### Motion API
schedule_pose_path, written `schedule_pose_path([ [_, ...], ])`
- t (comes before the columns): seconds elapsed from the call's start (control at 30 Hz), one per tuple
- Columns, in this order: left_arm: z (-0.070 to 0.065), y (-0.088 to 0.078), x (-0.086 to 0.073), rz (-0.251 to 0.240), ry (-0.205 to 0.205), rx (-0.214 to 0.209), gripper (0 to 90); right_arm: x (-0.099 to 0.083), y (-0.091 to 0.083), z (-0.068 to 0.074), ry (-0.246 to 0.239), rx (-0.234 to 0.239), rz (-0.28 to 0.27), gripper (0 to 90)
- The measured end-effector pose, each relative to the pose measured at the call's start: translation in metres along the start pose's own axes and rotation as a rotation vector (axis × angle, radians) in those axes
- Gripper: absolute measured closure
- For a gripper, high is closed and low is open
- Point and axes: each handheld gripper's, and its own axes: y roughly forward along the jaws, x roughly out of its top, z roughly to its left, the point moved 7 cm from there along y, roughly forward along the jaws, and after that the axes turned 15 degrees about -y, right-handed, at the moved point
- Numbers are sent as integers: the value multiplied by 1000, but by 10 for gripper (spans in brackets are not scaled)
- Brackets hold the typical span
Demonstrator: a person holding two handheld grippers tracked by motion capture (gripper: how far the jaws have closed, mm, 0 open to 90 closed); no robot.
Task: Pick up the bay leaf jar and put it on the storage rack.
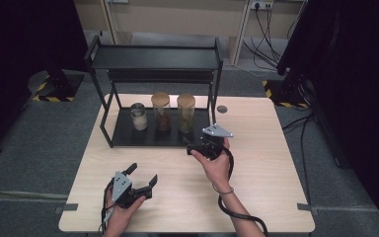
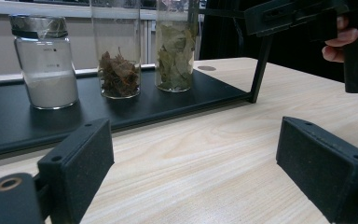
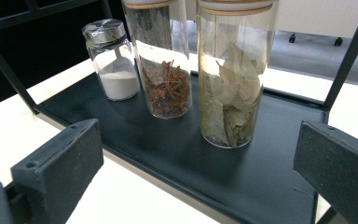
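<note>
Three jars stand in a row on the lower shelf of a black rack (image 1: 128, 136). At the left is a short jar of white powder (image 1: 138, 117) (image 2: 46, 63) (image 3: 113, 60) with a metal lid. In the middle is a tall jar of star anise (image 1: 161, 112) (image 2: 118, 56) (image 3: 161, 60). At the right is a tall jar of bay leaves (image 1: 185, 113) (image 2: 175, 46) (image 3: 233, 74). My right gripper (image 1: 193, 147) (image 3: 196, 172) is open, just in front of the bay-leaf jar at the shelf's front edge. My left gripper (image 1: 143, 175) (image 2: 193, 172) is open over bare table near the front left.
The rack has an upper shelf (image 1: 153, 57) above the jars. A small grey round disc (image 1: 221, 109) lies on the table right of the rack. The light wooden table (image 1: 266, 163) has free room at the right and front. Cables trail from both grippers.
</note>
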Motion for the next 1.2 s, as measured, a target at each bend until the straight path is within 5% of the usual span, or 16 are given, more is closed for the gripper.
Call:
schedule_pose_path([
  [1.2,0,0,0,-2,-2,2,106,-31,-32,-2,15,-1,1,16],
])
